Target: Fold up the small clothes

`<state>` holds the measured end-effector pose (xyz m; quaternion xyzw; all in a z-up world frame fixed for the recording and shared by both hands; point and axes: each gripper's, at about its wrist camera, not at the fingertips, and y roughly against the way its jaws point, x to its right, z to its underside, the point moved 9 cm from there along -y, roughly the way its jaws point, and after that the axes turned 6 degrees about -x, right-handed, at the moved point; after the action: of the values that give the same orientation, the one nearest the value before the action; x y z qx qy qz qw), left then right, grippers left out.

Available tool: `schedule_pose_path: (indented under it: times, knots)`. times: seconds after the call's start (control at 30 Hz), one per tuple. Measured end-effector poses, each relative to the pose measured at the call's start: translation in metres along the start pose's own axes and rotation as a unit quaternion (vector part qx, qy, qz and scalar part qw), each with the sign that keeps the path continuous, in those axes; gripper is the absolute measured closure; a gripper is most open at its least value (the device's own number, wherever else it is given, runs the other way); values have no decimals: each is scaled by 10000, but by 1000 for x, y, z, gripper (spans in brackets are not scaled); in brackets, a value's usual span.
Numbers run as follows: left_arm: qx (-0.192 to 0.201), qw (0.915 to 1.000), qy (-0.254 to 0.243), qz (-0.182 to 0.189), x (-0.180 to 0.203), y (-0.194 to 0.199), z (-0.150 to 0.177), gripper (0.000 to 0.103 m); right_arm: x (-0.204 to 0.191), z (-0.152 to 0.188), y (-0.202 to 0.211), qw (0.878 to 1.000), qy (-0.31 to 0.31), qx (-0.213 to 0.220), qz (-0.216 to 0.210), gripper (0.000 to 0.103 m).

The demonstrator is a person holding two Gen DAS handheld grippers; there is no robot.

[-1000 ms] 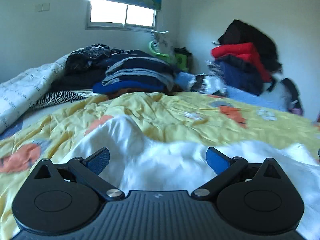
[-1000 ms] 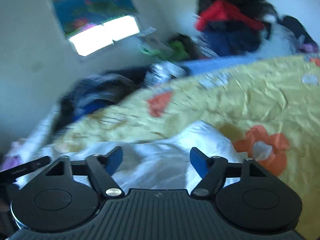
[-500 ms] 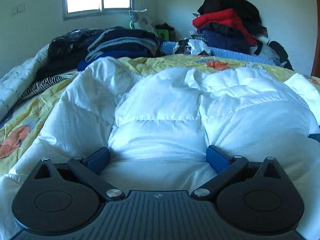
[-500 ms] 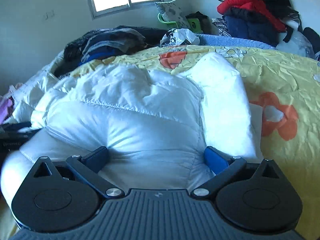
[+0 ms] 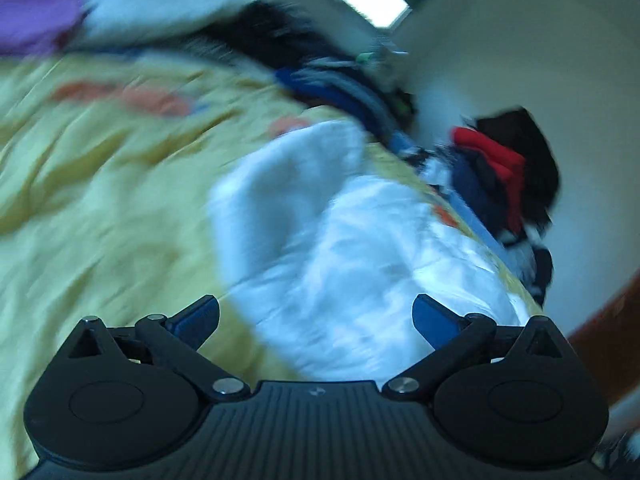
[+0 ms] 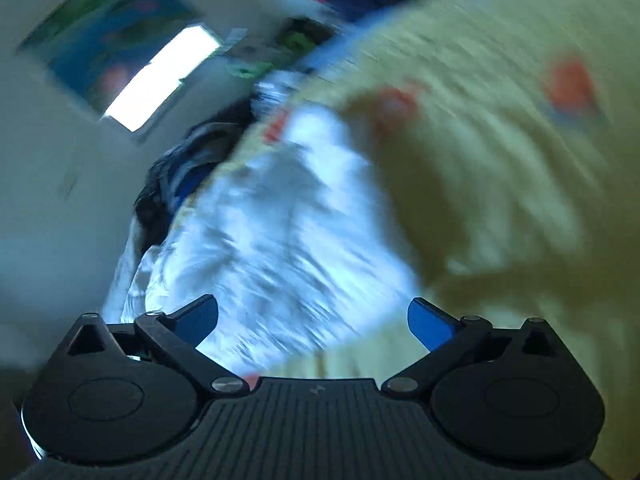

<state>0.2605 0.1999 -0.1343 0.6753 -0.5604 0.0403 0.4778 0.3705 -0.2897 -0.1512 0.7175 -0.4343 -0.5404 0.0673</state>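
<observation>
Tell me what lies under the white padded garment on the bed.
The white padded garment lies on a yellow bedspread with orange flower prints, which shows around its edges in both wrist views. Anything directly beneath the garment is covered, and the blur hides finer detail.

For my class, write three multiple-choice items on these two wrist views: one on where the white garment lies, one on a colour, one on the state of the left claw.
1. Where does the white padded garment lie?
A. on the yellow bedspread
B. on a hanger
C. on the floor

2. What colour are the left claw's finger pads?
A. red
B. blue
C. white

3. How does the left claw stand?
A. clamped on the garment
C. open, gripping nothing
B. shut and empty

Answers:
1 A, since the yellow bedspread shows around the garment in both views.
2 B, as both pads show blue.
3 C, as its fingers stand wide apart with the garment lying beyond them, unpinched.
</observation>
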Motion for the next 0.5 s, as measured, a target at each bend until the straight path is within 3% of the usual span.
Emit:
schedule_pose_path:
  times: [0.07, 0.17, 0.27, 0.37, 0.47, 0.5]
  knots:
    - [-162, 9988, 460, -71, -18, -7, 1, 0, 14, 2, 2, 9994, -335, 4, -21, 13]
    - [-166, 9971, 735, 78, -19, -7, -3, 0, 17, -1, -2, 9974, -693, -53, -176, 13]
    - [-390, 9924, 1021, 570, -9, -24, -5, 0, 13, -7, -16, 9956, -879, -74, -322, 16]
    - [-344, 9854, 1389, 924, -6, -34, -9, 0, 11, -13, -27, 9951, -924, 132, -333, 20]
    - [-231, 9811, 1636, 1010, -4, -40, -12, 2, 9, -19, -35, 9956, -796, 402, -290, 37]
    - [-233, 9800, 1692, 1021, -4, -43, -13, 6, 10, -19, -39, 9958, -761, 456, -228, 55]
